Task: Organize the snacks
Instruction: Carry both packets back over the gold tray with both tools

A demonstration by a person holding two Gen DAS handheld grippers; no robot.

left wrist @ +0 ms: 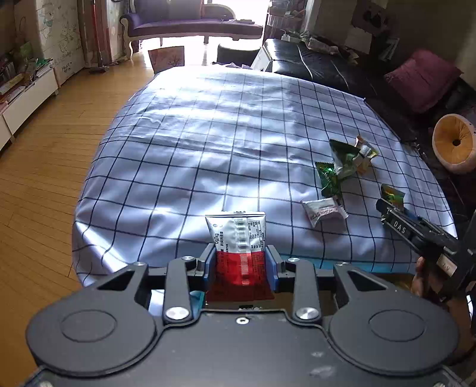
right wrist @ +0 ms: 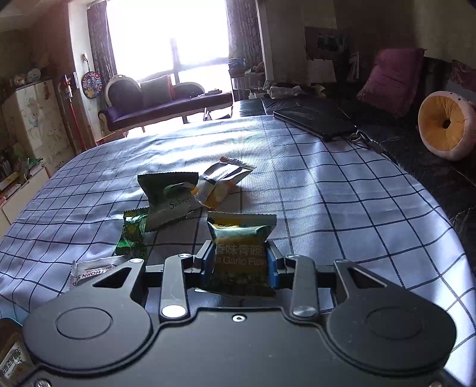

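The left gripper [left wrist: 241,265] is clamped on a red-and-silver packet [left wrist: 238,250] above the bed's near edge; the right gripper [right wrist: 241,265] pinches a green garlic-flavour packet [right wrist: 241,253] over the bed's near right part. Both look light, crinkly and probably slippery, best gripped across the puffed middle. Loose snacks [right wrist: 178,202] lie on the soft checked bedsheet [left wrist: 208,134], sofa [left wrist: 190,23] beyond.
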